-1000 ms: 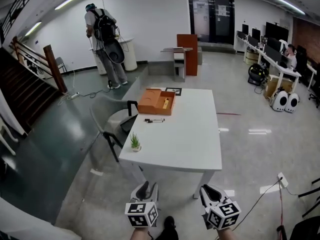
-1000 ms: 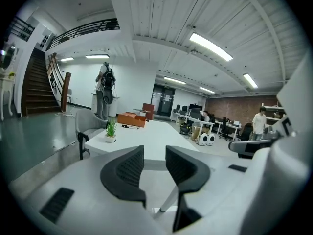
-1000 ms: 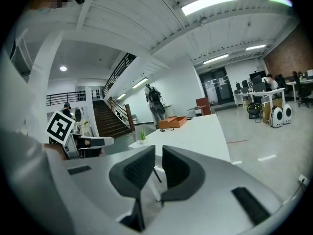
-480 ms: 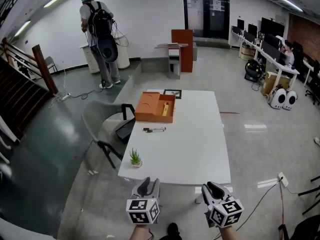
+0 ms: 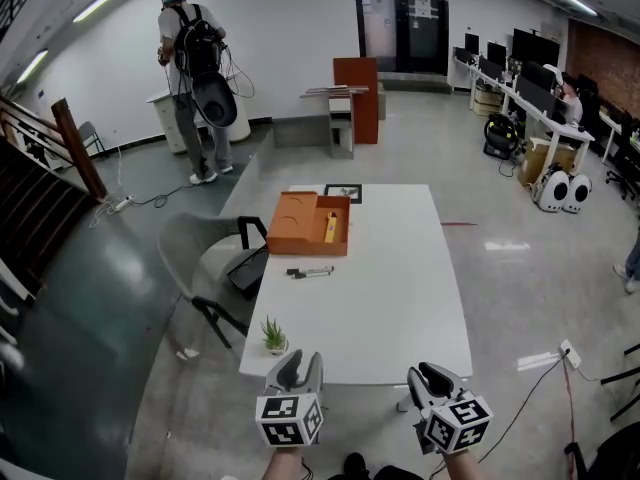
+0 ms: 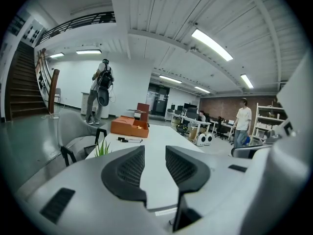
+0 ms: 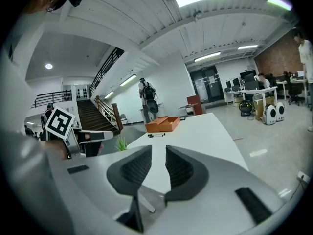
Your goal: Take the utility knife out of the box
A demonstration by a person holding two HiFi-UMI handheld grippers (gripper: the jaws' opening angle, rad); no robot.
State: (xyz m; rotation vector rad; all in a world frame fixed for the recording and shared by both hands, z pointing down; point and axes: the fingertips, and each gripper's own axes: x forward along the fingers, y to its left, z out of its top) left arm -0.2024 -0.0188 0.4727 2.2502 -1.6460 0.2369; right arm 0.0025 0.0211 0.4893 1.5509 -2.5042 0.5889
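An open orange box (image 5: pixel 308 224) lies at the far left of the white table (image 5: pixel 390 298), and the yellow utility knife (image 5: pixel 331 225) rests in its right compartment. Both grippers hang below the table's near edge, well short of the box. My left gripper (image 5: pixel 297 363) stands open with nothing between its fingers; in the left gripper view the box (image 6: pixel 128 126) shows far ahead over the gap in the left gripper (image 6: pixel 154 164). Likewise my right gripper (image 5: pixel 432 376) is open and empty, and in the right gripper view the box (image 7: pixel 164 124) lies beyond the right gripper (image 7: pixel 158 166).
Two marker pens (image 5: pixel 310 272) lie just in front of the box. A small potted plant (image 5: pixel 273 337) stands on the near left corner. A grey chair (image 5: pixel 210 258) sits at the table's left side. A person with a backpack (image 5: pixel 195 63) stands far back; desks line the right wall.
The table has drawn nearer and lower in the head view. Both grippers have moved forward to its near edge, still open and empty.
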